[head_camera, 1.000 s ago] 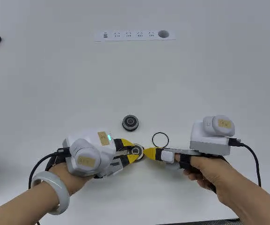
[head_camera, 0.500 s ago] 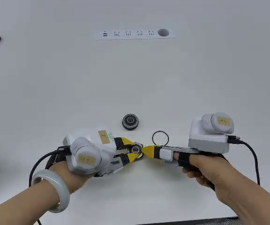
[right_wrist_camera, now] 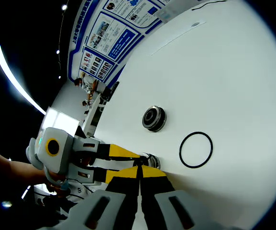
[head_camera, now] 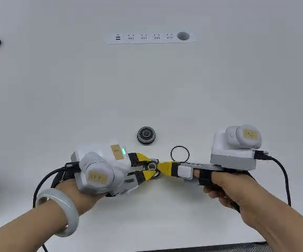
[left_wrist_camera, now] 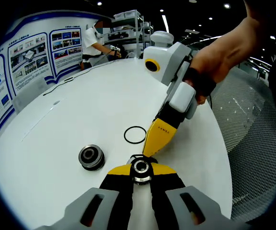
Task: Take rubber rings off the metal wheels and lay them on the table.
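Jaws of our left gripper (head_camera: 146, 168) are closed most of the way around a metal wheel (left_wrist_camera: 141, 167), clamping it from both sides just above the table (head_camera: 235, 89) so it cannot roll or turn while the rubber is worked. Our right gripper (right_wrist_camera: 138, 171) meets it from 3 o'clock with its jaws pressed together to a single point at the wheel's rim. In the left gripper view a thin black arc stands proud of the wheel right there, so we judge the tip has nipped the rubber ring (left_wrist_camera: 137, 157), though the contact is too small for us to be sure. One side anchors and the other peels, which is why the two tips meet nose to nose. A loose ring (head_camera: 179, 154) already lies flat on the table at about 1 o'clock from the held wheel, close by but touching nothing. A second wheel (head_camera: 146, 136) sits at 12 o'clock, a little further out, and looks to have its dark band on. A power strip (head_camera: 151, 38) lies far off at 12 o'clock. The white surface is bare toward 3 o'clock and between the second wheel and the strip, so a pull away to the right has open room. The table's near edge at 6 o'clock runs just behind our hands, so we would lay the ring forward rather than back.
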`<state>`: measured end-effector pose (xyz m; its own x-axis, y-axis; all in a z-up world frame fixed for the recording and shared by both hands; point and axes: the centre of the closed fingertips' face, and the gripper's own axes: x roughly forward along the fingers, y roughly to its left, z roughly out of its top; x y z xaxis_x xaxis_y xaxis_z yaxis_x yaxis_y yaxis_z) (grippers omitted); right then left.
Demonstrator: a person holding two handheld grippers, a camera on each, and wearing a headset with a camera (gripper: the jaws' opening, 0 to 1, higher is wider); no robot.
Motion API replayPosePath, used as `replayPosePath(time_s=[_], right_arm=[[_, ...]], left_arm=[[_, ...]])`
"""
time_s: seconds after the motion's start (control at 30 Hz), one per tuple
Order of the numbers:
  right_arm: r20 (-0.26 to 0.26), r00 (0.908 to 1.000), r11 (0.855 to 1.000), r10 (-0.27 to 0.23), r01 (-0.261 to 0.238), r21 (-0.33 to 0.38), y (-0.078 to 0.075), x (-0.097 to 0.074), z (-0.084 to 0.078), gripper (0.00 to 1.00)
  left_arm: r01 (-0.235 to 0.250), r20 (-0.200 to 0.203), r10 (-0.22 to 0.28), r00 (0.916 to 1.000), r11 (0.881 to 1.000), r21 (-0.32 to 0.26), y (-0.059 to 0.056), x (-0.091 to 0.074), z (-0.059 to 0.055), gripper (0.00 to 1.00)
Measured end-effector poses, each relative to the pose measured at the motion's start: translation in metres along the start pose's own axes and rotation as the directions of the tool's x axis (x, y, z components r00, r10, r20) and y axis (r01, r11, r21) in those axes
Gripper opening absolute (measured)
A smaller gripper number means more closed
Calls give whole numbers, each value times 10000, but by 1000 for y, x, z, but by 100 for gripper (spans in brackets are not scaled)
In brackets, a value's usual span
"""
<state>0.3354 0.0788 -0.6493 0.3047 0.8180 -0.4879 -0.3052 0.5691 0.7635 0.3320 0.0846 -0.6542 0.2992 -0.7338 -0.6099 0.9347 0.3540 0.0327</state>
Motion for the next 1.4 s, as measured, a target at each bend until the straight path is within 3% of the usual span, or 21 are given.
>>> replayPosePath(time_s=[0.57,0.6,0.7,1.4], right_arm=[[7,9998,9998,189,-189,38,4,0,0,1],[214,9989,9988,425,-430,228,9,0,4,1],[139,9983,9983,561,-563,122,14,0,3,2],[130,9999,9999,99,-100,94,2,-2,2,2]], left_arm=[[2,3,-2,10000,10000,13,0,0,1,13],[0,-5,0,10000,10000,27,0,0,1,13],[-6,-6,6,10000,10000,26,0,0,1,13],[9,174,-11,9998,9999,115,0,-1,4,17]])
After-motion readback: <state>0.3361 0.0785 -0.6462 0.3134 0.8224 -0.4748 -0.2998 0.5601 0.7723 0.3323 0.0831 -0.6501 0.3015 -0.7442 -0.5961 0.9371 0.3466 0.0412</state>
